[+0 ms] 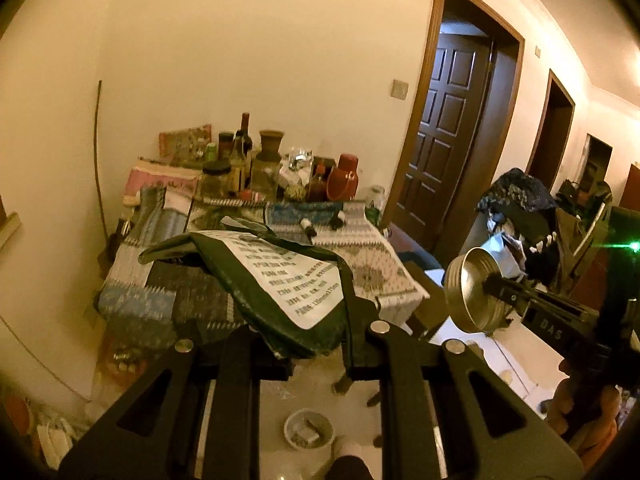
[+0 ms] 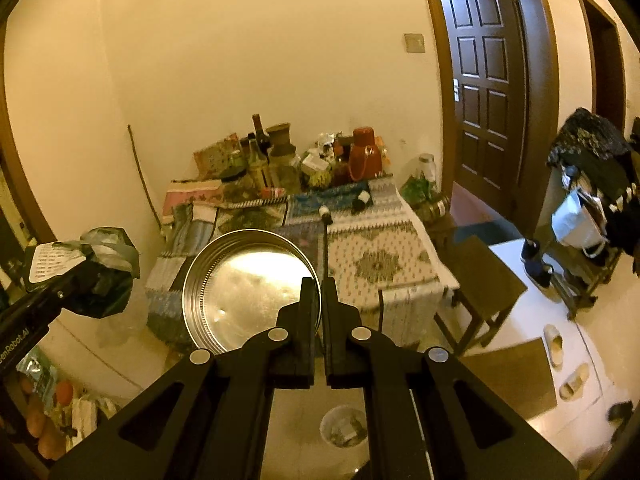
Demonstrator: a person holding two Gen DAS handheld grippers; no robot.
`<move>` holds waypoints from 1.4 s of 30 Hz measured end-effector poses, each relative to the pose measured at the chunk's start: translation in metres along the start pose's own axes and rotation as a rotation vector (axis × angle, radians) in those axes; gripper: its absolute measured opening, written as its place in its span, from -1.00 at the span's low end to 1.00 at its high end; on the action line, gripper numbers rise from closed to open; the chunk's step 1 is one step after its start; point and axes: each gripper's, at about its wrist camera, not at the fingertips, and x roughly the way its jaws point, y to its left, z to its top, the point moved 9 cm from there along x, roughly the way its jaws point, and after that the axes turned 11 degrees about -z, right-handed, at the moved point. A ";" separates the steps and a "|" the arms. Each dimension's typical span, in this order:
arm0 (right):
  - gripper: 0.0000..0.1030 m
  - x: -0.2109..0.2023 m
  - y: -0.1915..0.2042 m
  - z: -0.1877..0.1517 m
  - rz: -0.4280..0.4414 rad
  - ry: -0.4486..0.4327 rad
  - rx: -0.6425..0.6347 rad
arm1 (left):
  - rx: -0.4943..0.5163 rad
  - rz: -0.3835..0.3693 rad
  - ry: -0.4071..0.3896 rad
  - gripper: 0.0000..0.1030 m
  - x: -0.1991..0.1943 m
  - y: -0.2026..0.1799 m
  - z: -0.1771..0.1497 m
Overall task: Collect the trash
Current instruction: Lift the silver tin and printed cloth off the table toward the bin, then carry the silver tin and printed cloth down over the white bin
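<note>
My left gripper (image 1: 304, 332) is shut on a crumpled dark green packet (image 1: 292, 280) with a white printed label, which drapes over its fingers. In the right wrist view that left gripper (image 2: 80, 272) and its packet (image 2: 104, 280) hang at the far left. My right gripper (image 2: 319, 286) is shut on the rim of a round metal tin lid (image 2: 248, 292), whose shiny inside faces the camera. The left wrist view shows the right gripper (image 1: 494, 284) and the lid (image 1: 466, 288) at the right. A small round white bin (image 1: 308, 428) (image 2: 344, 426) with scraps stands on the floor below both grippers.
Ahead stands a table with a patterned cloth (image 2: 380, 260), crowded at the back with bottles and jars (image 2: 280, 160). A wooden stool (image 2: 480, 280) stands right of it. A dark brown door (image 2: 488, 80) and a cluttered rack (image 2: 592, 200) are at the right; slippers (image 2: 554, 344) lie on the floor.
</note>
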 end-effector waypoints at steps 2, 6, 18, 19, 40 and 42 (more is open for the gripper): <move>-0.94 -0.006 -0.001 -0.006 -0.009 0.014 0.000 | 0.000 -0.001 0.017 -0.69 -0.005 0.001 -0.007; -0.94 -0.012 -0.005 -0.018 -0.027 0.036 -0.005 | 0.006 -0.003 0.042 -0.69 -0.008 -0.002 -0.017; -0.94 0.022 -0.027 -0.069 -0.021 0.166 -0.037 | -0.038 0.007 0.193 -0.69 0.038 -0.012 -0.078; -0.94 0.023 -0.028 -0.074 -0.020 0.172 -0.039 | -0.045 0.007 0.207 -0.69 0.045 -0.013 -0.085; -0.94 0.209 -0.067 -0.224 -0.013 0.419 -0.103 | -0.209 0.065 0.545 -0.69 0.233 0.039 -0.317; -0.94 0.231 -0.066 -0.247 -0.004 0.446 -0.096 | -0.216 0.065 0.574 -0.69 0.250 0.047 -0.342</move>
